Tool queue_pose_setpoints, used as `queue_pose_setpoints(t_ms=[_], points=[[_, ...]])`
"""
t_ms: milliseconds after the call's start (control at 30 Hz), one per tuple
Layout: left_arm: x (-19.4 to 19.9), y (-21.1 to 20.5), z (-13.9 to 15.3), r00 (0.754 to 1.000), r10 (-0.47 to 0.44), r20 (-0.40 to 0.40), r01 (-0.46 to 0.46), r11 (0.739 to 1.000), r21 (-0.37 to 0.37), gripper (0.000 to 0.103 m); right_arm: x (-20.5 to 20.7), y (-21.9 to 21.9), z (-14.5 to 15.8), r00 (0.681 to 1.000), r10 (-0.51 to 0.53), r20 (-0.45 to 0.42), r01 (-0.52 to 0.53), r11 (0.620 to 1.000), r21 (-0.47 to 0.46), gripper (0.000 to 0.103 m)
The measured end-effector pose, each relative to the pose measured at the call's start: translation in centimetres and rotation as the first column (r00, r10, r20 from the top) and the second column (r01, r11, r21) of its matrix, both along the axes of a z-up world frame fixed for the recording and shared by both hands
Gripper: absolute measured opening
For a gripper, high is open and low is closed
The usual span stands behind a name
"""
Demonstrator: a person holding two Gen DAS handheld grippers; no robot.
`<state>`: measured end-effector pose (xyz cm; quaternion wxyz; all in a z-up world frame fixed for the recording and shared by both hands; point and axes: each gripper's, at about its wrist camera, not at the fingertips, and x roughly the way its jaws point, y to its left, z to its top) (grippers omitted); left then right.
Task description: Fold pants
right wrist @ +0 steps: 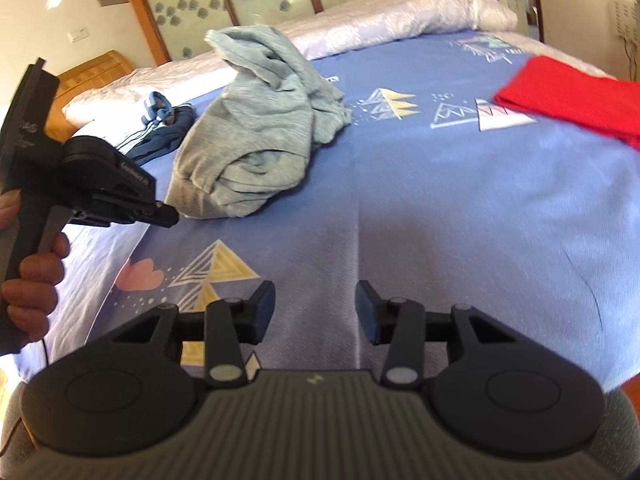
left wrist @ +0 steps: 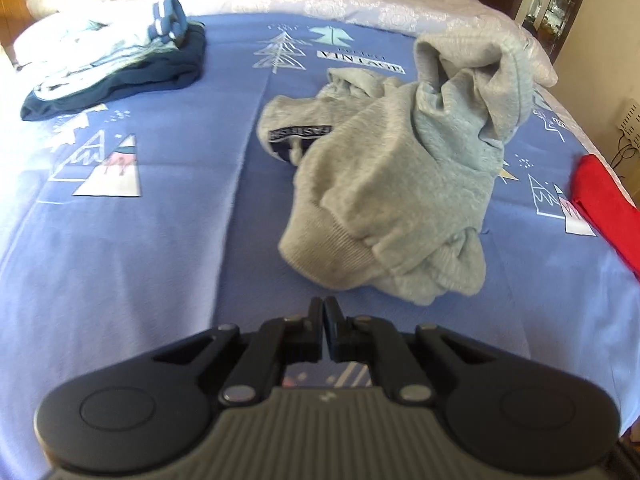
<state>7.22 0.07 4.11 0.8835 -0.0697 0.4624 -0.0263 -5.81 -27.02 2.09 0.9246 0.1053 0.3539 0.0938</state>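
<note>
Pants (left wrist: 384, 184), grey and crumpled in a heap, lay on the blue bed sheet (left wrist: 160, 248) just ahead of the left gripper (left wrist: 325, 312) and slightly to its right, with a ribbed cuff nearest the fingertips but not touching them. The left gripper was fully closed with nothing between its jaws. The right gripper (right wrist: 316, 308) stood partly open and empty over bare sheet, with the pants well ahead of it and to its left. In the right wrist view, a hand (right wrist: 34, 280) held the left gripper's handle at the frame's left edge.

No fold had been started; the step in hand appeared to be the approach before the first grasp. The next move likely called for reopening the left jaws, lowering them onto the near cuff or hem, and bringing the right gripper across to a second edge, so the garment could be lifted and spread flat. A folded dark blue garment (left wrist: 120, 76) lay far ahead to the left, and a red cloth (right wrist: 572, 100) far ahead to the right, both clear of the work.
</note>
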Motion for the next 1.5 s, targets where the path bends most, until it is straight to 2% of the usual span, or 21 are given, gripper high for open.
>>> queue_pose_setpoints(t_ms=[200, 667, 900, 1167, 1333, 1433, 1500], points=[[-2.4, 1.6, 0.3, 1.0, 0.014, 0.0, -0.014, 0.999, 0.037, 0.003, 0.0, 1.0, 0.0, 1.0, 0.025, -0.011, -0.025, 1.0, -0.008, 0.047], [-6.5, 2.8, -0.4, 0.999, 0.034, -0.005, -0.033, 0.998, 0.056, 0.003, -0.2, 3.0, 1.4, 0.997, 0.064, 0.036, -0.062, 0.996, -0.064, 0.047], [-7.4, 2.8, -0.1, 0.999, 0.037, 0.012, -0.038, 0.997, 0.073, 0.003, 1.4, 3.6, 3.5, 0.995, 0.062, 0.073, -0.061, 0.998, -0.011, 0.047], [-7.9, 2.5, 0.0, 0.999, 0.02, 0.025, -0.023, 0.995, 0.093, 0.003, 0.3, 4.9, 1.8, 0.994, 0.105, 0.002, -0.105, 0.994, 0.0, 0.047], [-8.0, 2.2, -0.1, 1.0, 0.017, 0.026, -0.019, 0.995, 0.099, 0.003, 0.6, 4.2, 2.6, 0.997, 0.078, 0.026, -0.078, 0.997, 0.0, 0.047], [-8.0, 2.2, -0.1, 0.999, 0.02, 0.025, -0.023, 0.995, 0.101, 0.003, 1.1, 4.0, 3.1, 0.996, 0.08, 0.047, -0.08, 0.997, 0.0, 0.045], [-8.0, 2.3, -0.1, 0.999, 0.024, 0.026, -0.027, 0.994, 0.102, 0.003, 1.4, 4.1, 3.4, 0.995, 0.085, 0.061, -0.085, 0.996, -0.005, 0.036]])
